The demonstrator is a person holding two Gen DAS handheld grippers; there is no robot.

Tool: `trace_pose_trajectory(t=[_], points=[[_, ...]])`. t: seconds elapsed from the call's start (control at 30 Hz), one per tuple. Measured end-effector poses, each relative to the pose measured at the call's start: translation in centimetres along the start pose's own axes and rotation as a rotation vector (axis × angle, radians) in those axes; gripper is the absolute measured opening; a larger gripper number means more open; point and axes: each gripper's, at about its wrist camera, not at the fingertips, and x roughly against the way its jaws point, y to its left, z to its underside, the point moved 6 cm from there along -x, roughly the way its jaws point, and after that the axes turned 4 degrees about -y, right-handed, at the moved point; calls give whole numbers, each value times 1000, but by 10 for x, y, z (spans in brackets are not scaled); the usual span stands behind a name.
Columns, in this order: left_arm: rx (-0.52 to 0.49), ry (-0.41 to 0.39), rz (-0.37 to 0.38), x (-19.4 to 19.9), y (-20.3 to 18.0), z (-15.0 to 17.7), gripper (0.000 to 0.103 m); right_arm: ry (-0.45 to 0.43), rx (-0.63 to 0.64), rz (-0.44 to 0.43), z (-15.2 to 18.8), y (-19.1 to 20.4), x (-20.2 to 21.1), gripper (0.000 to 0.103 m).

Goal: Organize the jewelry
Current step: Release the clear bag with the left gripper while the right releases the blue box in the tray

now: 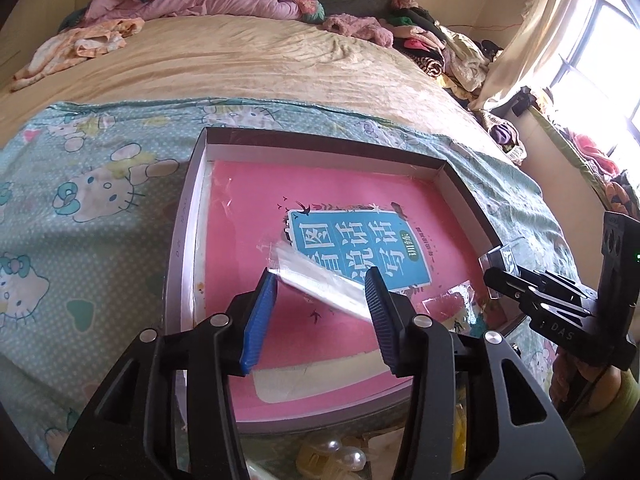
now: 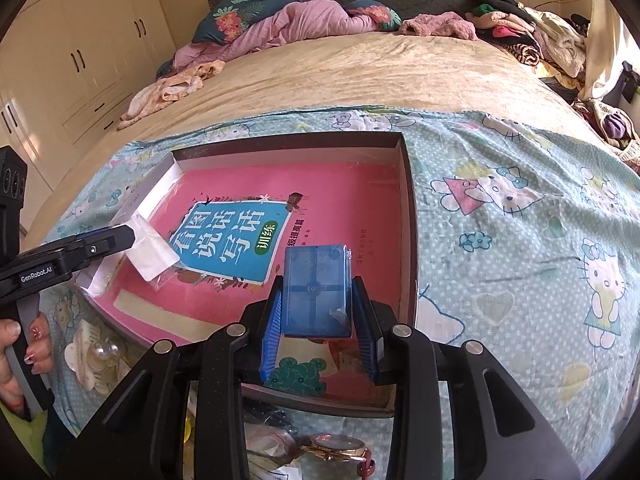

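Closest to me, along the near edge of the bed, loose pieces lie on the cat-print sheet (image 2: 520, 216): a wristwatch (image 2: 336, 446) with a gold-toned case, a pale hair claw (image 2: 86, 344) with pearly beads, and some clear wrappers I cannot make out well.

Just past them sits a shallow box (image 1: 182, 240) with grey walls, its floor covered by a pink book (image 1: 248, 208) with a blue title panel.

The right gripper (image 2: 318, 316) hangs over the near right part of the box, its blue pads pinching a small blue see-through case (image 2: 316, 292) by its two long sides. The case sits upright between them, tilted a little away from the camera.

The left gripper (image 1: 320, 296) is over the left side of the box. Its jaws stand apart, and a small clear bag (image 1: 320, 284) with a white card inside lies slanted between them. From the left wrist view the bag's upper end seems to touch the left pad while the lower end reaches the right one, but I cannot say it is squeezed; it looks loose, resting on the book near the left wall. A hand (image 2: 22, 354) with painted nails grips that gripper's handle.

Farther back the tan blanket (image 2: 340, 76) covers the bed, with pink bedding (image 2: 296, 20) and a heap of clothes (image 2: 516, 32) at the head, cupboards on one side and a curtained window on the other.
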Motion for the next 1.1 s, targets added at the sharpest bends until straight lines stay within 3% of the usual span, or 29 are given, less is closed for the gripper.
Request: trace_pose_trajectory(t=[0.1,0.13,0.27,0.4,0.57,1.1], points=[[-3,-8,-18,5,2,0,45,1,-11,0,1,-2,2,34],[-5,-13,-23,7,2,-1,50,-4,-13,-1,0,-2,4,40],[-2,-34,-33,19,5,-3,55,-25,-11,2,-3,-2,15,45],[8,-55,-51,33,9,-4,71,-66,-17,0,-6,0,31,67],[35,-89,-71,54,17,-6,93,-110,-7,-9,-12,5,49,78],[45,-177,-94,108,16,-15,93,-204,39,-37,-18,24,105,83]])
